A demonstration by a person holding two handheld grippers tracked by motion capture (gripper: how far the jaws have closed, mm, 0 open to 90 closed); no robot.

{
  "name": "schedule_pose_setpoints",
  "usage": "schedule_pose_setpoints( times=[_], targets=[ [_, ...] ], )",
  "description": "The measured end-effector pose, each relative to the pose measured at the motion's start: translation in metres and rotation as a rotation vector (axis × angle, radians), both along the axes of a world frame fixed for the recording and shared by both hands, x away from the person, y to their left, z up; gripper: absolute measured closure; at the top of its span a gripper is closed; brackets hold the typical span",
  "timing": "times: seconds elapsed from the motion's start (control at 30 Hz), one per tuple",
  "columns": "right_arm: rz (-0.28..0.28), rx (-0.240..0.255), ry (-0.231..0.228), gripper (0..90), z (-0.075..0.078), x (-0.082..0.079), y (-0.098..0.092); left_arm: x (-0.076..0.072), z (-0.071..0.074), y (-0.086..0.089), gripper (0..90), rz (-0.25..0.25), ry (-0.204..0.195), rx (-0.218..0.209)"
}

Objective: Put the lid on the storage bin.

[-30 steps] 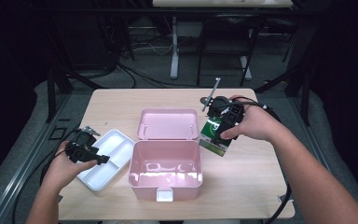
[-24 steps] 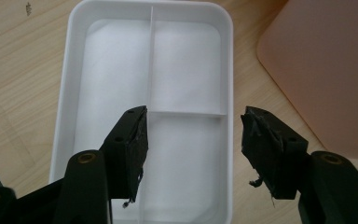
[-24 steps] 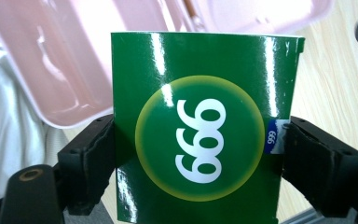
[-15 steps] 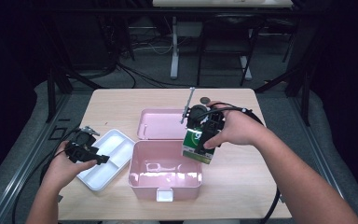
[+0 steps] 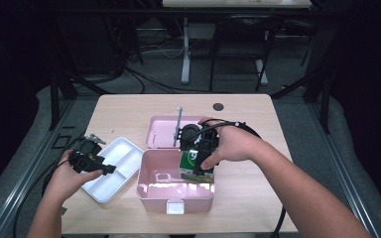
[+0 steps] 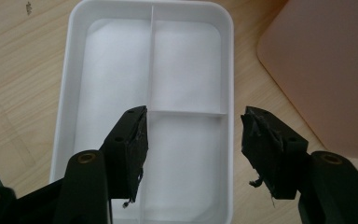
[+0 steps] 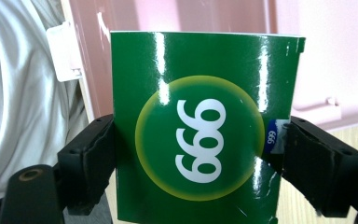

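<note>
Over the pink box [image 5: 174,186] at frame centre, the right gripper [image 5: 197,148], clamped on the green carton [image 7: 200,126], has carried it leftward from beside the lid. Lowering it in looks next. At lower left, the left gripper [image 6: 193,140] hangs wide open, empty, over the white tray [image 6: 98,70].

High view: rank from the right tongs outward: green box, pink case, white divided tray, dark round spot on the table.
1. Glossy green cardboard box: clamped in the right tongs, over the case.
2. Open pink plastic case: directly beneath them.
3. Small dark round spot: on the table's far side.
4. White divided plastic tray: left, under the left tongs.
</note>
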State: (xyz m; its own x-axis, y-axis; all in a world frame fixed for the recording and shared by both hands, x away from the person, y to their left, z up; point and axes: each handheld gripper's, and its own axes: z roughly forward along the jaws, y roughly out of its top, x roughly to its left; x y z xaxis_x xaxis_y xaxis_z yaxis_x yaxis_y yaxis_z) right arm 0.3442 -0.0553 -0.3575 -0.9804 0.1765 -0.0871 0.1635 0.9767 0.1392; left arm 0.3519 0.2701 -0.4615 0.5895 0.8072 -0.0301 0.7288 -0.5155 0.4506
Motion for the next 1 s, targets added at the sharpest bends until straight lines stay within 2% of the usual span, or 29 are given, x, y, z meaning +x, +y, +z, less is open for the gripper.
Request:
schedule_pose_setpoints(
  times=[0.17,0.27,0.4,1.0],
  targets=[
    [0.043,-0.032,-0.006,15.9,-0.007,-0.001,0.005,0.0,0.0,0.0,40.9,0.001,0.002,0.001],
    [0.05,-0.017,0.001,15.9,-0.012,-0.001,0.007,0.0,0.0,0.0,40.9,0.001,0.0,-0.001],
    [0.066,-0.032,-0.006,15.9,-0.021,-0.001,0.007,0.0,0.0,0.0,40.9,0.001,0.001,0.0],
    [0.082,-0.035,0.017,15.8,-0.051,0.006,0.005,0.001,-0.001,-0.001,40.9,-0.001,0.001,0.003]
  ],
)
